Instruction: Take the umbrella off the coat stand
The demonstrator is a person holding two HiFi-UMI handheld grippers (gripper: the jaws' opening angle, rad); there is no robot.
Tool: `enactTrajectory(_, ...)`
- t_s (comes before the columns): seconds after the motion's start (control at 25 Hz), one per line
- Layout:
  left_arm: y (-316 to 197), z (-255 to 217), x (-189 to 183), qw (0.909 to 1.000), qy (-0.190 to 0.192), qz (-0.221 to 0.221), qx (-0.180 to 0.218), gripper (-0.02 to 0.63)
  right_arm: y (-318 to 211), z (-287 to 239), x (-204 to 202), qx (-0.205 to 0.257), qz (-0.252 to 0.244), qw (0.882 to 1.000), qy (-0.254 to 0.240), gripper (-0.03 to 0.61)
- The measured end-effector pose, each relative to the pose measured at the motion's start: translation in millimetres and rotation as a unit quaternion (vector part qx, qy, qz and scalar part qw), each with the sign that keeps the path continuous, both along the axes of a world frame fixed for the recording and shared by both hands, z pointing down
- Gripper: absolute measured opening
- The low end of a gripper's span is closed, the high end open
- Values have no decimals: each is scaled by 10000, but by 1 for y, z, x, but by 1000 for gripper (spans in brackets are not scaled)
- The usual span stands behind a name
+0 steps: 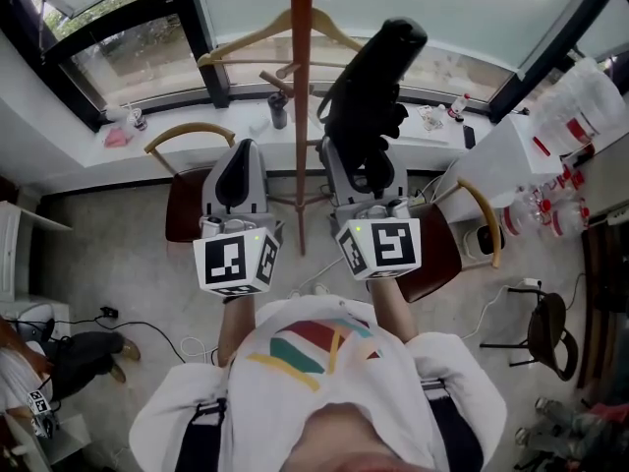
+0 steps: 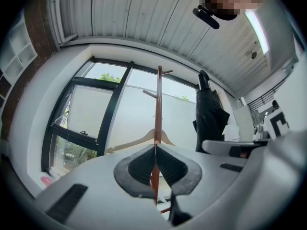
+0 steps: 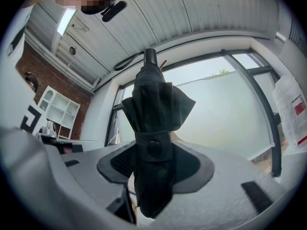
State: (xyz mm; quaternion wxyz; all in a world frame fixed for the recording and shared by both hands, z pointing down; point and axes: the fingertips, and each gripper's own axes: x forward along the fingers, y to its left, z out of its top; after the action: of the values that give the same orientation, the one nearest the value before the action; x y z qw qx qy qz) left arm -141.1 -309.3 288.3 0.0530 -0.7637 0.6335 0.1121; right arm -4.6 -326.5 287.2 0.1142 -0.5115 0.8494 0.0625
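The folded black umbrella (image 1: pixel 369 106) stands upright just right of the red-brown coat stand pole (image 1: pixel 301 87). My right gripper (image 1: pixel 364 160) is shut on it. In the right gripper view both pads clamp the umbrella (image 3: pixel 153 143) at its snap strap, and the handle end points up with a cord loop curving off to the left. My left gripper (image 1: pixel 239 155) hangs left of the pole, shut and holding nothing. In the left gripper view its pads (image 2: pixel 144 166) meet, with the pole (image 2: pixel 158 109) behind them and the umbrella (image 2: pixel 209 114) off to the right.
A wooden hanger (image 1: pixel 280 29) hangs on the stand. A window sill (image 1: pixel 197 131) with a dark bottle (image 1: pixel 278 109) and small items runs behind it. Two wooden chairs (image 1: pixel 187 200) (image 1: pixel 442 254) flank the stand's base. A white box (image 1: pixel 501 155) and bottles stand at the right.
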Motion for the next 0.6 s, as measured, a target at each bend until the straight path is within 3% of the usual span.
enactTrajectory(0.6, -3, 3, 2, 10000, 47, 40, -9, 9, -1, 7, 1, -49, 90, 9997, 221, 202)
